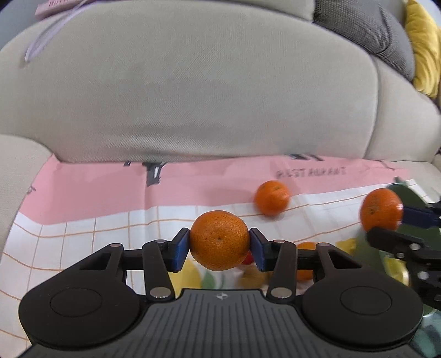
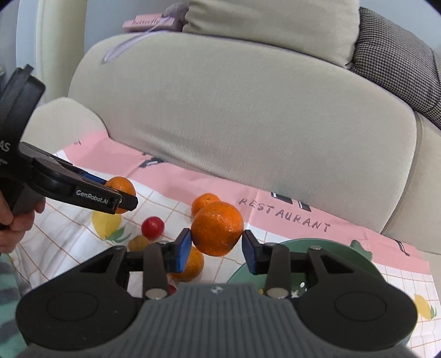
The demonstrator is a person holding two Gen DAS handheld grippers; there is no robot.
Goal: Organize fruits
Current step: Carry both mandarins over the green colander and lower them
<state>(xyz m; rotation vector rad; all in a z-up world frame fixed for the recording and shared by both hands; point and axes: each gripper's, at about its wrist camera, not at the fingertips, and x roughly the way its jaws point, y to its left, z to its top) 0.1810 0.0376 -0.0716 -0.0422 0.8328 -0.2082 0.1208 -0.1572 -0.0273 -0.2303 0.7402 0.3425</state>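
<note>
My left gripper [image 1: 219, 247] is shut on an orange mandarin [image 1: 219, 240] and holds it above the cloth. It also shows in the right wrist view [image 2: 121, 197], at the left, with its mandarin [image 2: 122, 187]. My right gripper [image 2: 216, 243] holds a second mandarin [image 2: 217, 228] between its blue pads, above the rim of a green plate [image 2: 355, 256]. That gripper and its mandarin [image 1: 381, 209] show at the right edge of the left wrist view. Loose on the cloth lie a mandarin [image 2: 205, 203], another mandarin [image 2: 193, 265], a red cherry tomato [image 2: 152, 227] and a yellowish small fruit [image 2: 138, 243].
A pink and white checked cloth [image 2: 317, 220] printed "RESTAURANT" covers the sofa seat. The beige sofa back [image 2: 248, 110] rises right behind it. Grey and yellow cushions [image 1: 421, 46] lie at the far right. A pink box [image 2: 150, 22] rests on the sofa top.
</note>
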